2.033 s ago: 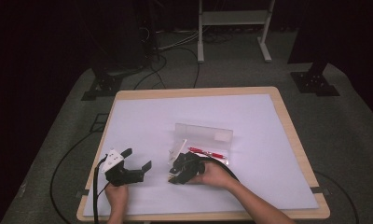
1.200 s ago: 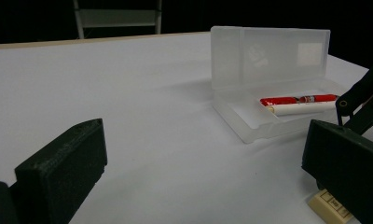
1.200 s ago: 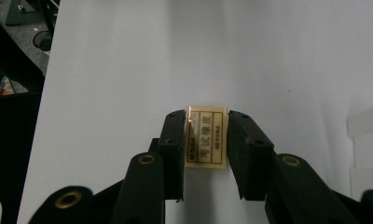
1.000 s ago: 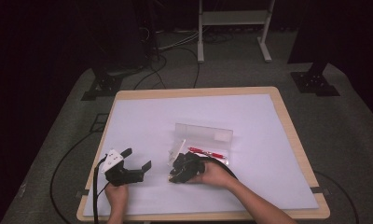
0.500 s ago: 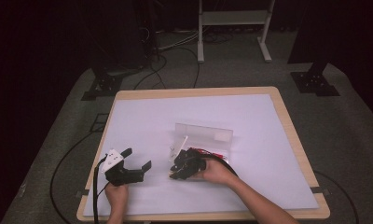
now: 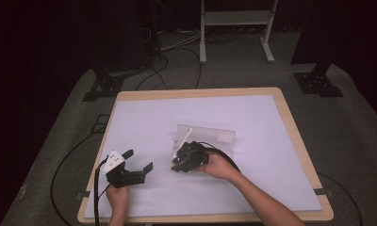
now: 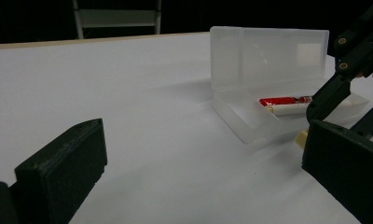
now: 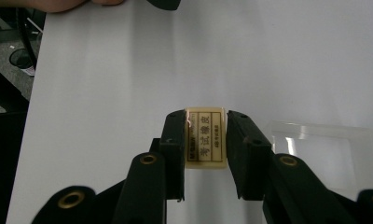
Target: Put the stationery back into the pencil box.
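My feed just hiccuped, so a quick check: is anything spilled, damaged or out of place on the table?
Nothing stands out. The clear case sits open with its lid upright, a red pen lying inside. The right gripper squarely pinches a cream eraser. The left gripper rests open on the white sheet.

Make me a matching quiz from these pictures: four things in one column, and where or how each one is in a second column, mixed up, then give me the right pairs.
Things
1. small cream rectangular eraser with printed label
2. clear plastic pencil case with hinged lid
3. red pen
4. left gripper

States
A. open, holding nothing
B. lying inside the case's tray
C. clamped between the right gripper's jaws
D. lid up, on the white table sheet

Pairs: 1-C, 2-D, 3-B, 4-A
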Demonstrator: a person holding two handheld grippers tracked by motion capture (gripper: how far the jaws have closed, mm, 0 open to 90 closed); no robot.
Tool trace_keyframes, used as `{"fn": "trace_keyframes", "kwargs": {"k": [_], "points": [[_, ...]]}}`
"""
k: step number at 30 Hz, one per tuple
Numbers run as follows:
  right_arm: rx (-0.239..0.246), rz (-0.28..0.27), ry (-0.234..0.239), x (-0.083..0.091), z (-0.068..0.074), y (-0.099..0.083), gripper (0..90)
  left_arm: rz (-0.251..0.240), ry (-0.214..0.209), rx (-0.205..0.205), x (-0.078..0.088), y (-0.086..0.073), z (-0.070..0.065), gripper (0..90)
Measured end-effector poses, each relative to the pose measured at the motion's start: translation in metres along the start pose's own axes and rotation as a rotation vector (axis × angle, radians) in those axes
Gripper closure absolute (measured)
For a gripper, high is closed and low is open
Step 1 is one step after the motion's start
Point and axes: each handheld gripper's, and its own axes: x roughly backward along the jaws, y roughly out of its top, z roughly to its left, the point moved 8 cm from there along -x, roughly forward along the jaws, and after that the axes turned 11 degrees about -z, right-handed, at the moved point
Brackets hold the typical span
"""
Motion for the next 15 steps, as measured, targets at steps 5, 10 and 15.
{"fn": "trace_keyframes", "kwargs": {"k": [5,10,15], "points": [[-0.012,-0.006,-0.013,0.001,-0.007,0.001,68.0,-0.002,-0.001,-0.001,0.000,0.000,0.000,0.0],[-0.025,-0.009,-0.023,0.001,-0.012,-0.001,68.0,-0.001,-0.001,-0.001,0.000,0.000,0.000,0.0],[-0.037,-0.007,-0.036,0.004,-0.018,-0.001,68.0,0.002,-0.001,-0.006,0.000,0.000,0.001,0.0]]}}
